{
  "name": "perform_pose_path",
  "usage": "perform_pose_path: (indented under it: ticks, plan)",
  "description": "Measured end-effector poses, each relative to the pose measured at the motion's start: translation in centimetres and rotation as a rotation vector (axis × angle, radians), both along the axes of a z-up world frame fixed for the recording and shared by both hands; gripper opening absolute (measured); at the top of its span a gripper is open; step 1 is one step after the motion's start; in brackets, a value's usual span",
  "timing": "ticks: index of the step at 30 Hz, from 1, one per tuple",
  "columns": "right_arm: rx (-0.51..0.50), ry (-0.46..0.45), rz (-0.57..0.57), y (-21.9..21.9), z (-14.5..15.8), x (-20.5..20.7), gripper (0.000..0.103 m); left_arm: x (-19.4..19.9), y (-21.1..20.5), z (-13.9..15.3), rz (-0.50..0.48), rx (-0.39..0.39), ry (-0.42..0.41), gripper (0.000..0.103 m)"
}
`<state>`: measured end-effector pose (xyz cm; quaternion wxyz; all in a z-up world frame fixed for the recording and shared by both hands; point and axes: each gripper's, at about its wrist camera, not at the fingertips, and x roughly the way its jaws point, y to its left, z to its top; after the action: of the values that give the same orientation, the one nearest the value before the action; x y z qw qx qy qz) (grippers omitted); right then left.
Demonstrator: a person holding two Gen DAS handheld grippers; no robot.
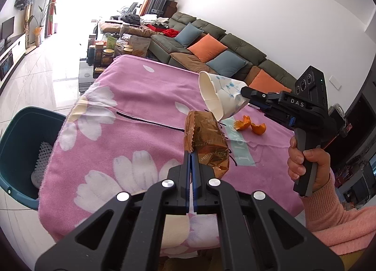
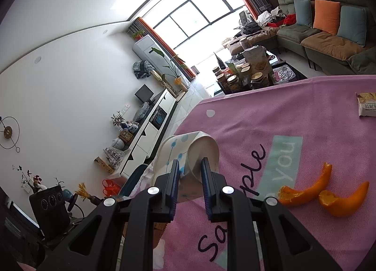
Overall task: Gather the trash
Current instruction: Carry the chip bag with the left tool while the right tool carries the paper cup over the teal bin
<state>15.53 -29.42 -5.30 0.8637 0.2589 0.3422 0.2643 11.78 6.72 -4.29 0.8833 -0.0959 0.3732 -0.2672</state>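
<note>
My left gripper (image 1: 190, 153) is shut on a crumpled gold foil wrapper (image 1: 206, 144), held above the pink flowered tablecloth (image 1: 131, 115). My right gripper (image 2: 189, 165) is shut on a squashed white paper cup (image 2: 188, 151) with blue dots. In the left wrist view that cup (image 1: 221, 94) hangs in the air just beyond the wrapper, with the right gripper (image 1: 245, 93) pinching its base and a hand (image 1: 305, 165) on the handle. Two pieces of orange peel (image 1: 252, 126) lie on the cloth; they show large at the lower right of the right wrist view (image 2: 324, 191).
A dark teal bin (image 1: 25, 144) with white foam netting inside stands by the table's left edge. A snack packet (image 2: 366, 104) lies at the right of the cloth. Beyond the table are a low table crowded with jars (image 1: 105, 52) and a sofa (image 1: 211, 43) with cushions.
</note>
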Motion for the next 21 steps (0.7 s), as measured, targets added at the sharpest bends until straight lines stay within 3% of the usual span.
perform_pose_path:
  ticks: [21]
  plan:
    - [0.011,-0.002,0.125,5.8,0.8,1.3,0.017,-3.9,7.3,2.6,0.189,0.007,-0.036,0.002]
